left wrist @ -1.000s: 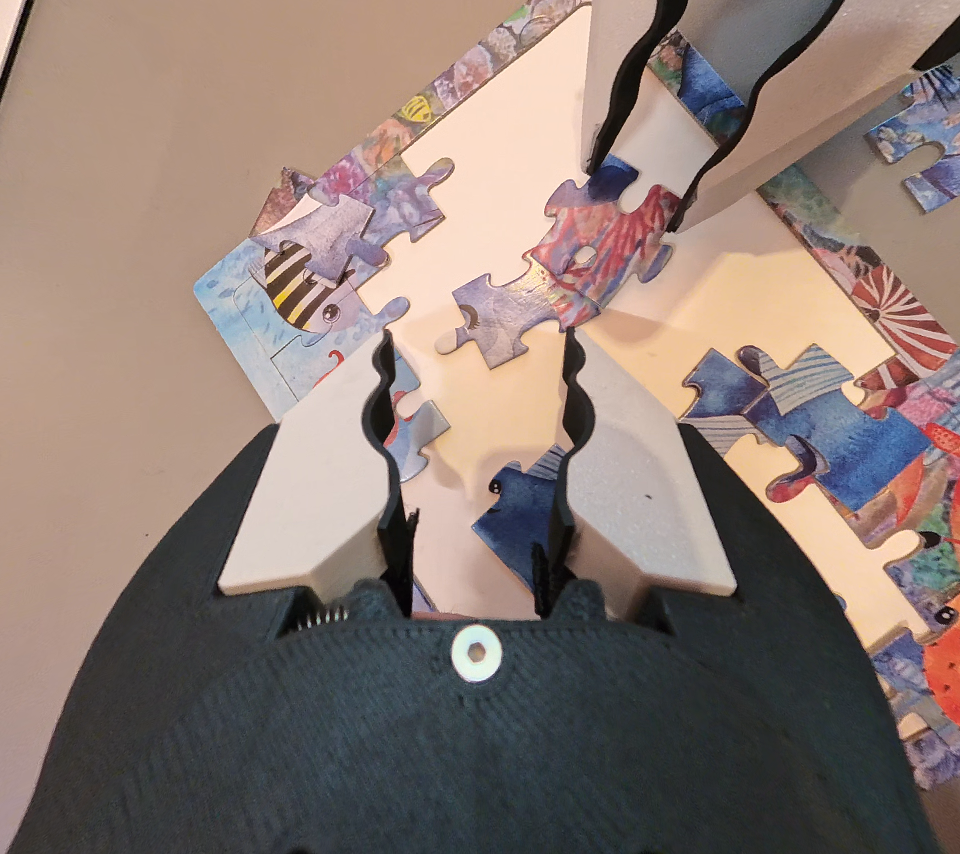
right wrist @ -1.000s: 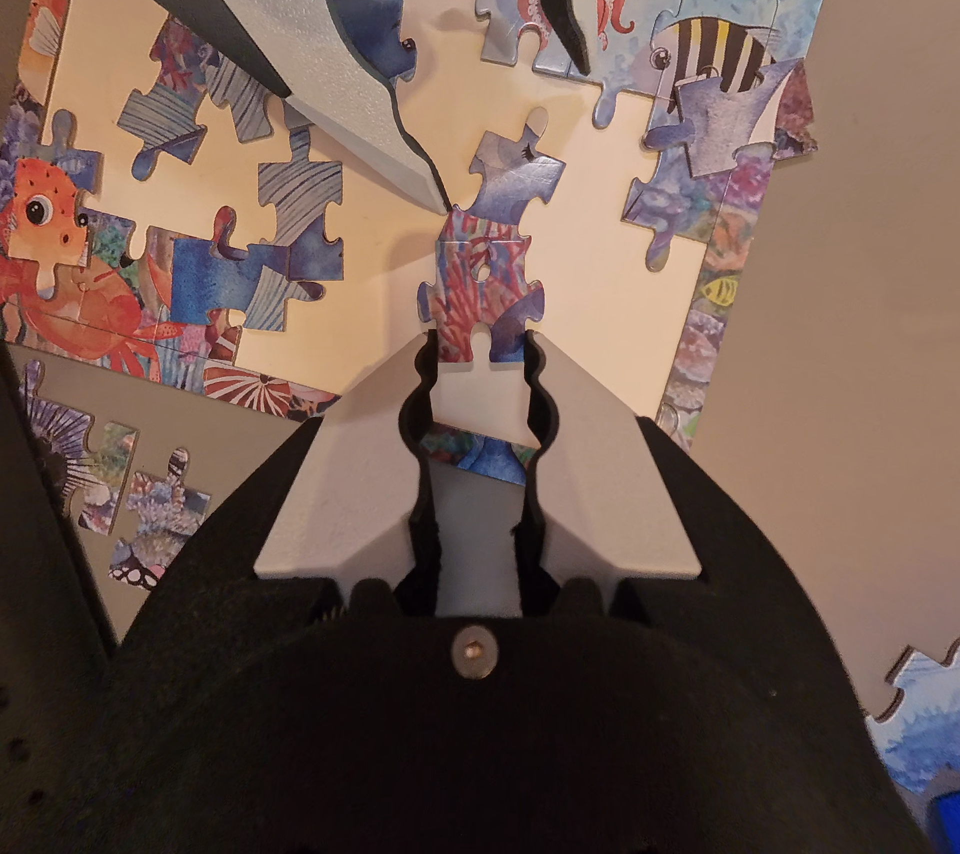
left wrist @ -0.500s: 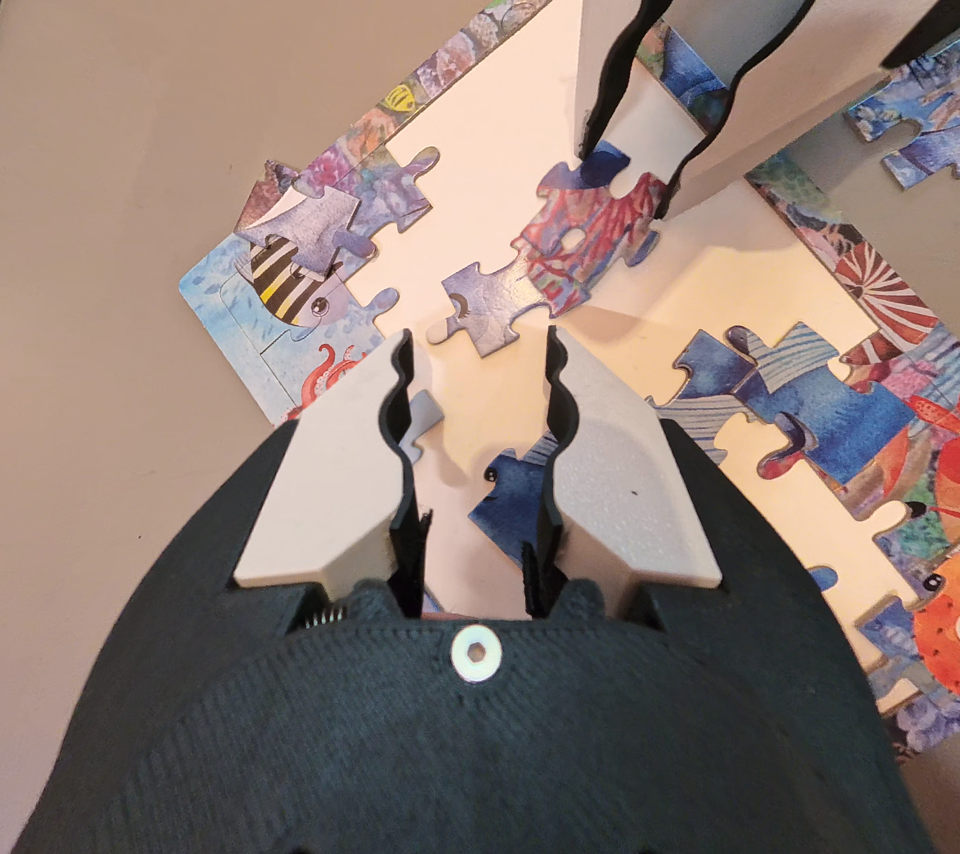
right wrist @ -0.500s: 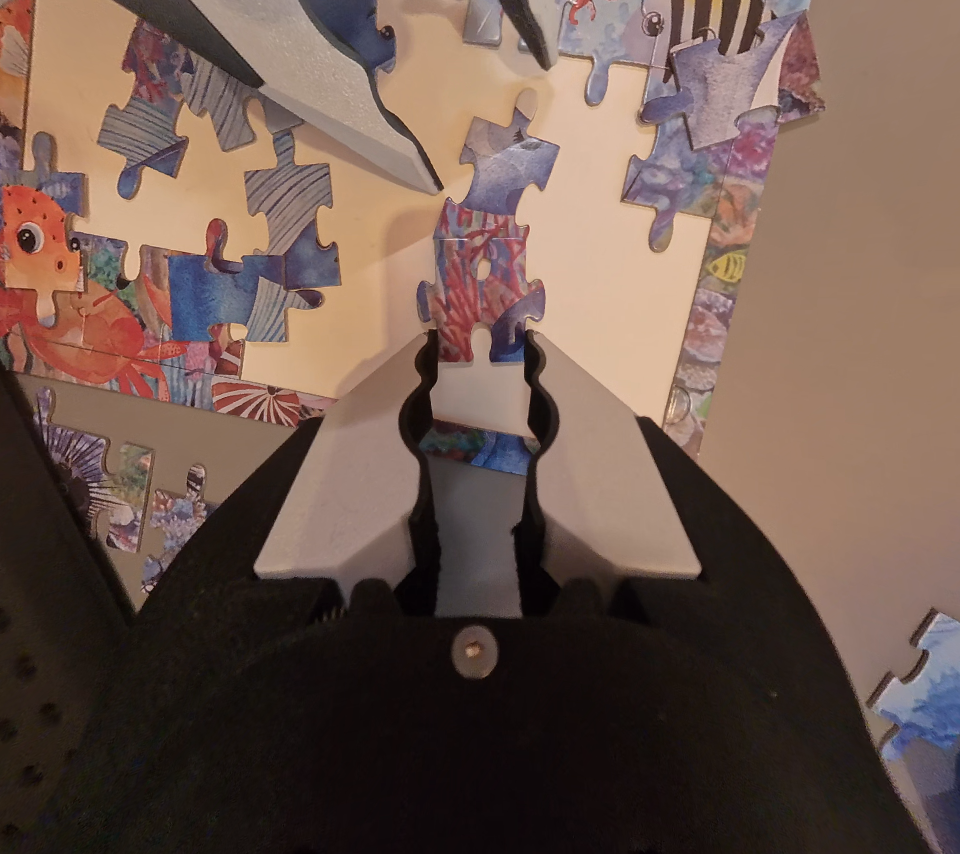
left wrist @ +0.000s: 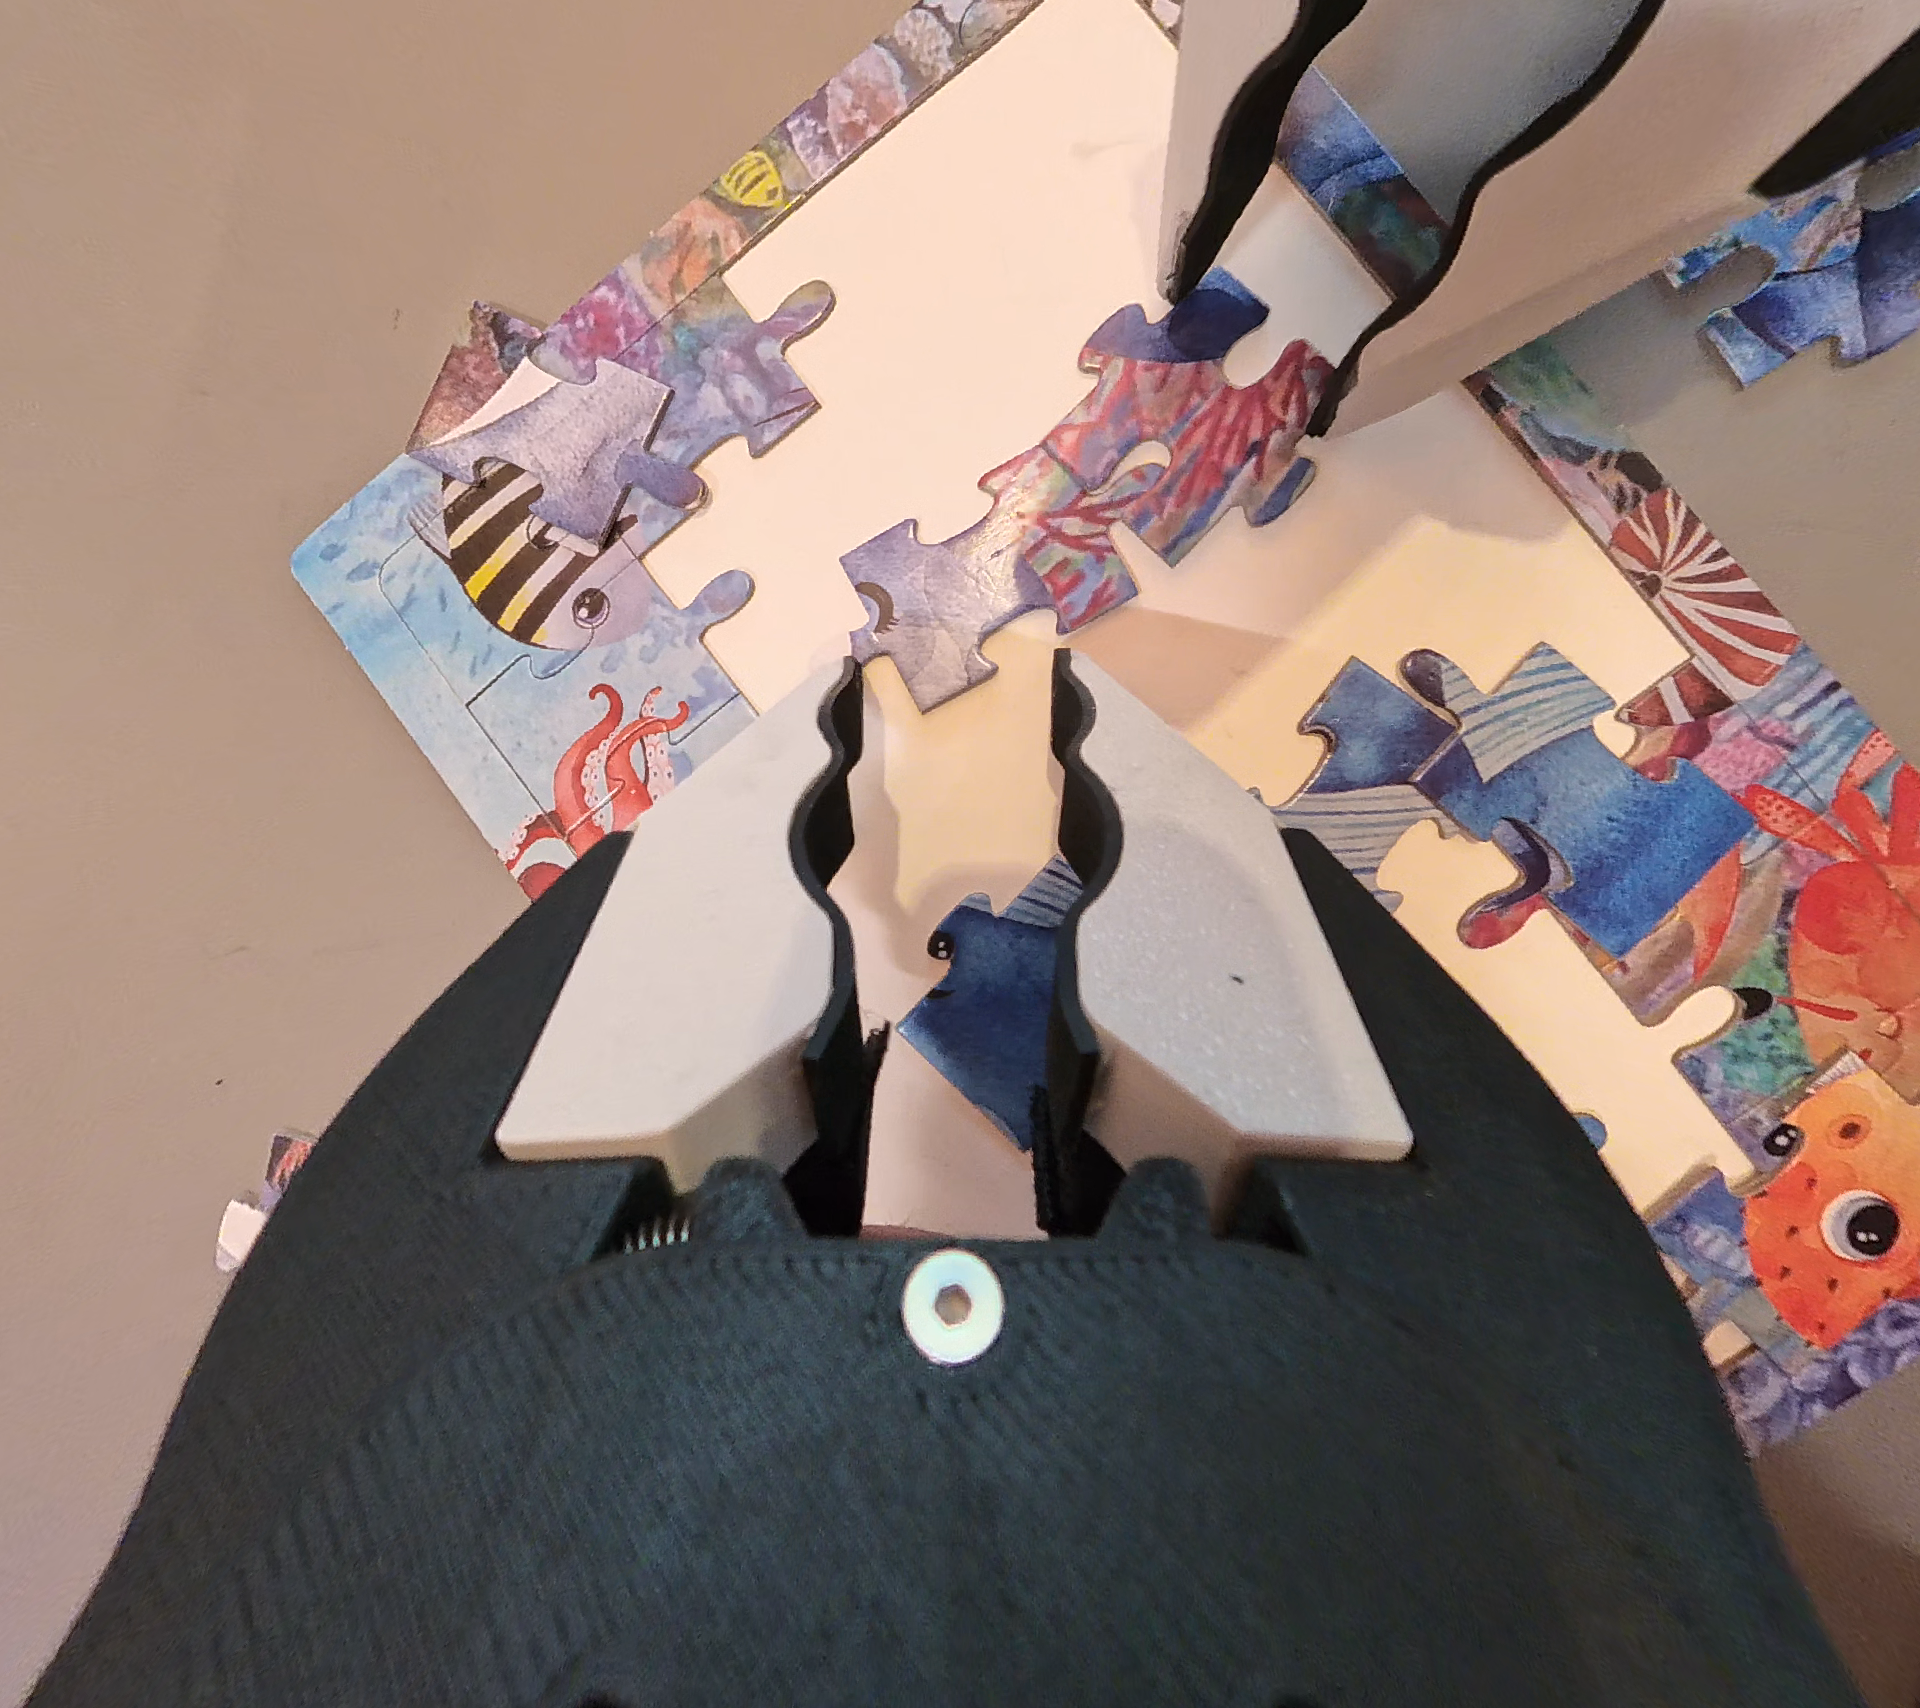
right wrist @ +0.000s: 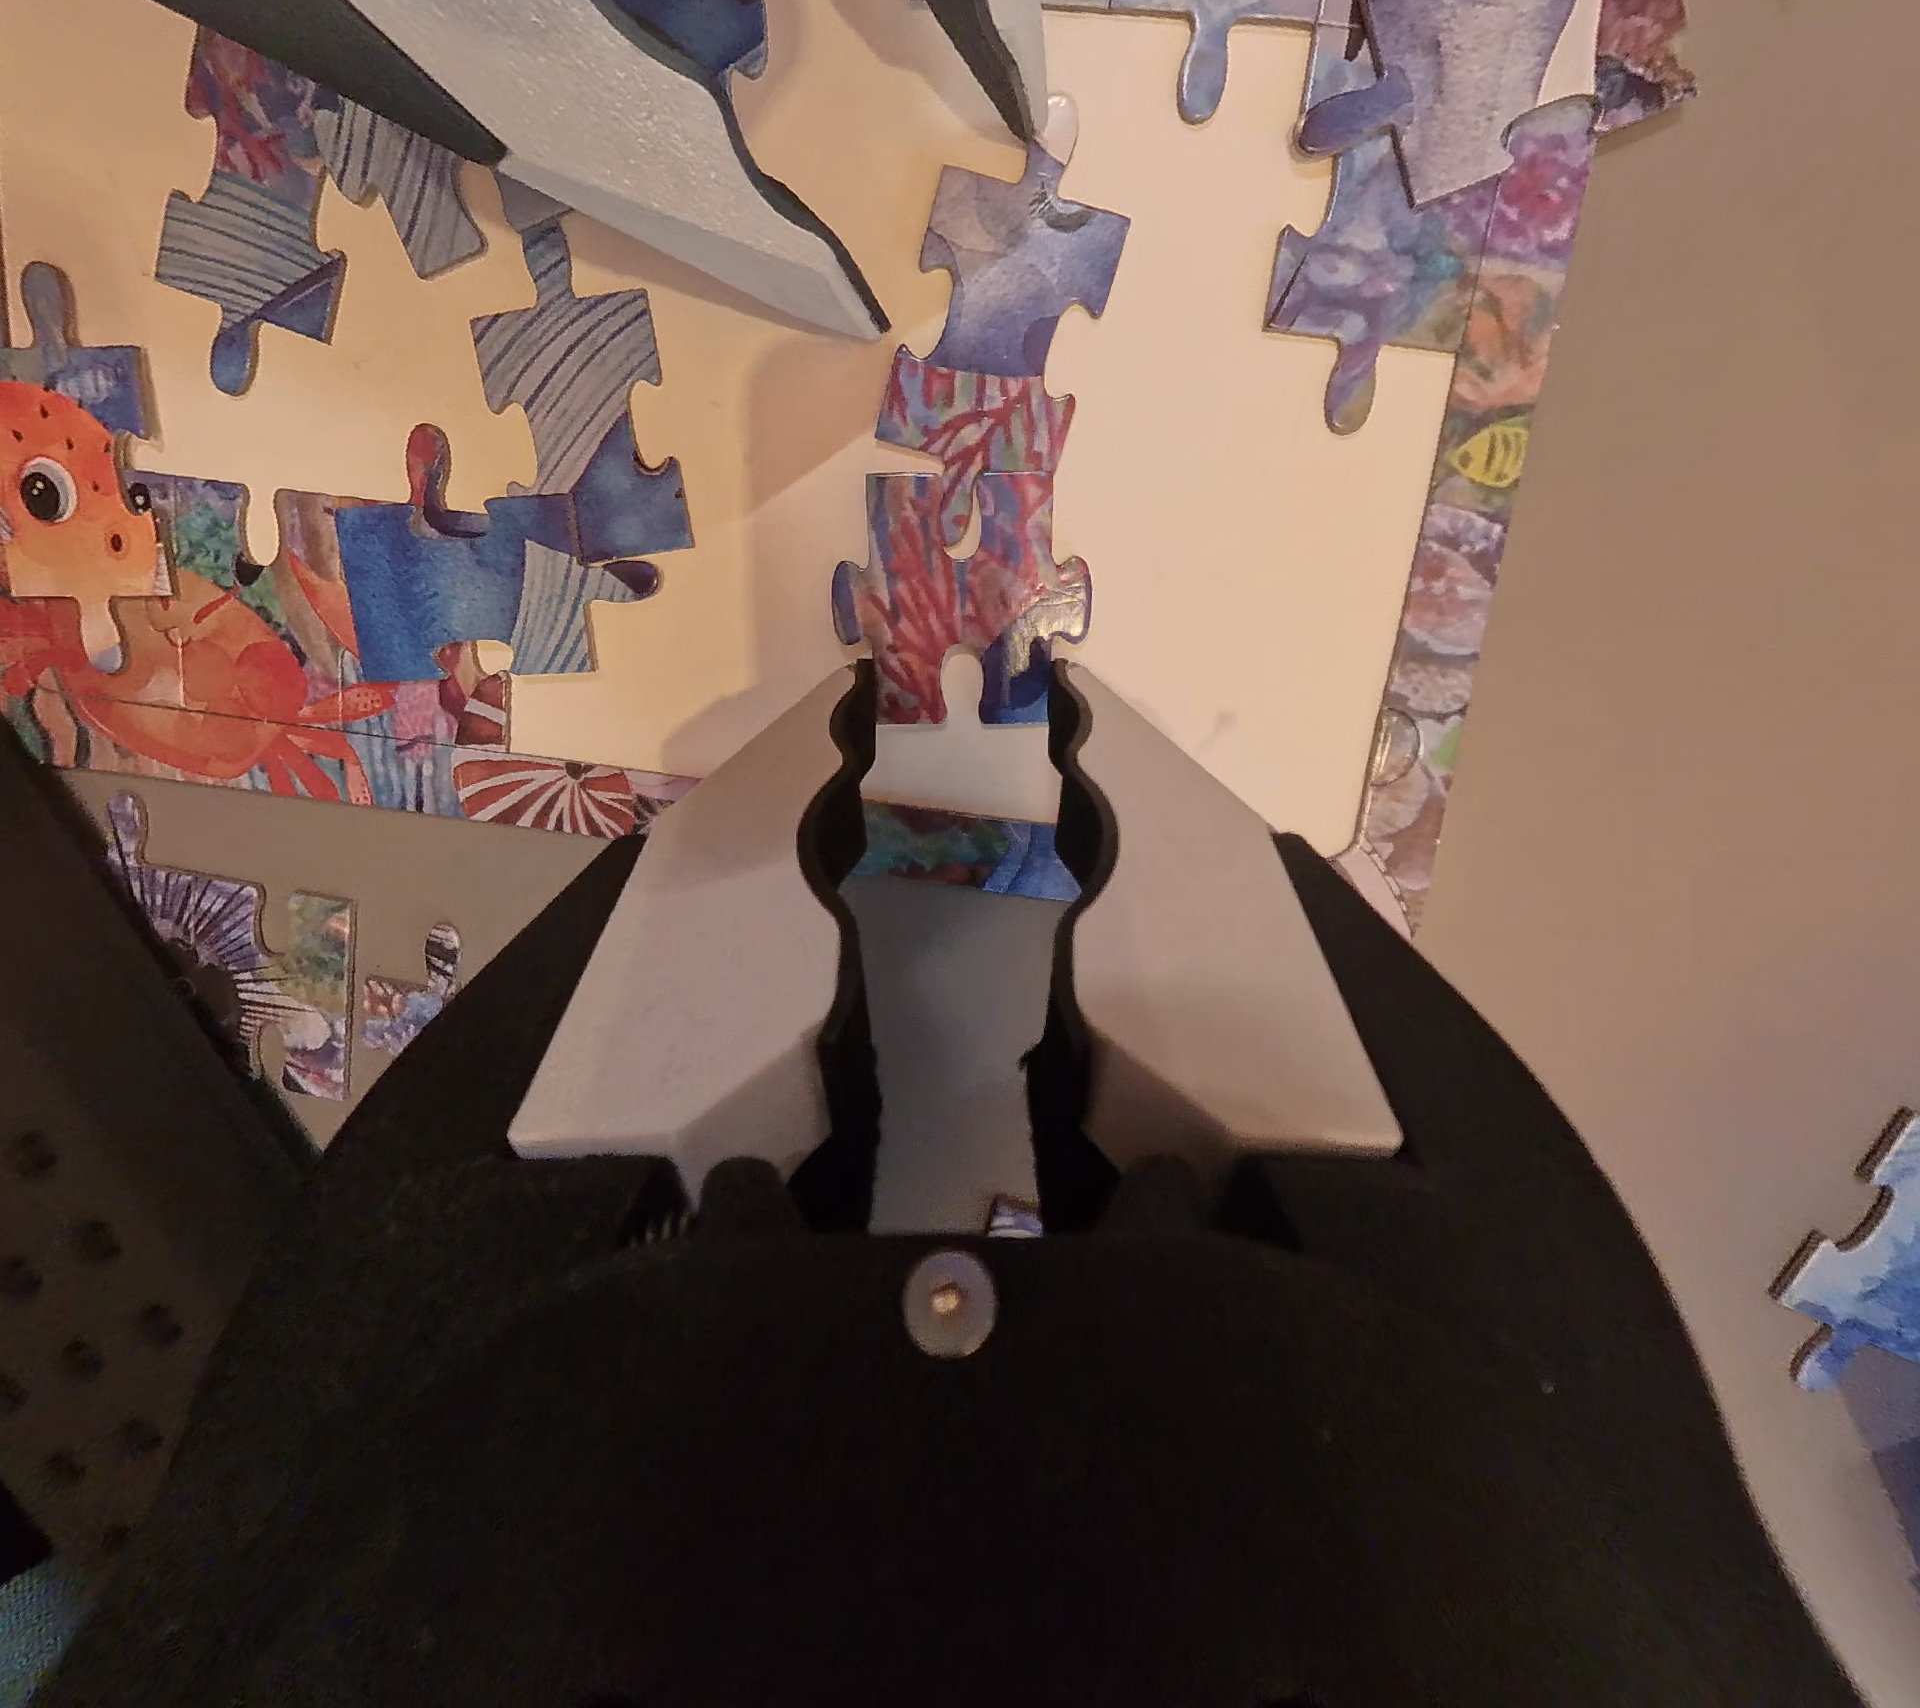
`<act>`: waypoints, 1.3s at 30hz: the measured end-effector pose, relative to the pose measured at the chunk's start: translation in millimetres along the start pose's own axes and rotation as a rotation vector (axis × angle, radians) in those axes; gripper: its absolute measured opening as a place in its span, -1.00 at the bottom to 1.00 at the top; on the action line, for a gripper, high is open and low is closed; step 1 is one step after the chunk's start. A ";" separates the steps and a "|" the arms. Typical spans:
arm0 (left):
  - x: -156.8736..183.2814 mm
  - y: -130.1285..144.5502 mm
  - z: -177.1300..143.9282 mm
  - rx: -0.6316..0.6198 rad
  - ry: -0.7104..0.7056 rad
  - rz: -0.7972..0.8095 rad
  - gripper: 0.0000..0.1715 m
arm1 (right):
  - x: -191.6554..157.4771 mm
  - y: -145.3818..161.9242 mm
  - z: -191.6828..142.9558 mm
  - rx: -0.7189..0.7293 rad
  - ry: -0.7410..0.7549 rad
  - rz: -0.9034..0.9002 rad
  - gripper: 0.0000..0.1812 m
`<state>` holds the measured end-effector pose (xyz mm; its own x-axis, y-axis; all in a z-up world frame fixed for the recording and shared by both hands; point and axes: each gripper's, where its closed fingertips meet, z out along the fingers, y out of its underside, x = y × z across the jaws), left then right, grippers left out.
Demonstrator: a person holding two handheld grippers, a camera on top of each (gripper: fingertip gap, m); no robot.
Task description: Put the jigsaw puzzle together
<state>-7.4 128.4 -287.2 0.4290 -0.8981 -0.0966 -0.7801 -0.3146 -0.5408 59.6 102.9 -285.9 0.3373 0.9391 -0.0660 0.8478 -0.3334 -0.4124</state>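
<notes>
A cream puzzle tray (left wrist: 987,204) with a printed border lies on a beige table; it also shows in the right wrist view (right wrist: 1226,515). In its middle lies a short chain: a purple piece (left wrist: 925,619) joined to red coral pieces (left wrist: 1143,463). My left gripper (left wrist: 956,671) is open, its tips either side of the purple piece's end (right wrist: 1018,256). My right gripper (right wrist: 958,671) is shut on the coral piece (right wrist: 966,609) at the chain's other end, flat on the tray. A blue fish piece (left wrist: 987,983) lies under my left fingers.
An assembled orange fish and crab section (left wrist: 1818,931) fills one tray side, with blue striped pieces (left wrist: 1538,785) beside it. A loose purple piece (left wrist: 592,453) lies over the striped fish corner. Loose pieces lie off the tray (left wrist: 1818,276) (right wrist: 239,962) (right wrist: 1860,1263). Spacing between my two grippers at the tips: around 8 cm.
My left gripper has moved forward to the purple piece and its fingers have narrowed around it. The right gripper's gap is unchanged, still on the coral piece.
</notes>
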 end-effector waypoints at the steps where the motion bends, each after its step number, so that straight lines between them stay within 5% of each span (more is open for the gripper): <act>1: 0.6 0.1 0.1 -0.001 0.002 -0.001 -0.61 | 0.0 -0.1 0.0 -0.003 0.007 0.002 -0.65; 13: 10.8 4.1 -2.4 -0.029 0.054 -0.020 -0.71 | -0.5 1.1 0.2 -0.013 0.016 0.005 -0.66; 19: 20.8 6.3 -4.7 -0.049 0.098 -0.023 -0.55 | 0.1 2.5 -0.6 -0.023 0.026 0.002 -0.65; 39: 24.4 10.6 -7.6 -0.091 0.088 -0.016 -0.55 | -3.2 3.2 -2.4 -0.029 0.019 0.002 -0.70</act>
<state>-8.6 100.8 -288.9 0.4031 -0.9150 -0.0128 -0.8136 -0.3520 -0.4628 62.2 98.7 -284.8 0.3462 0.9369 -0.0491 0.8588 -0.3376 -0.3855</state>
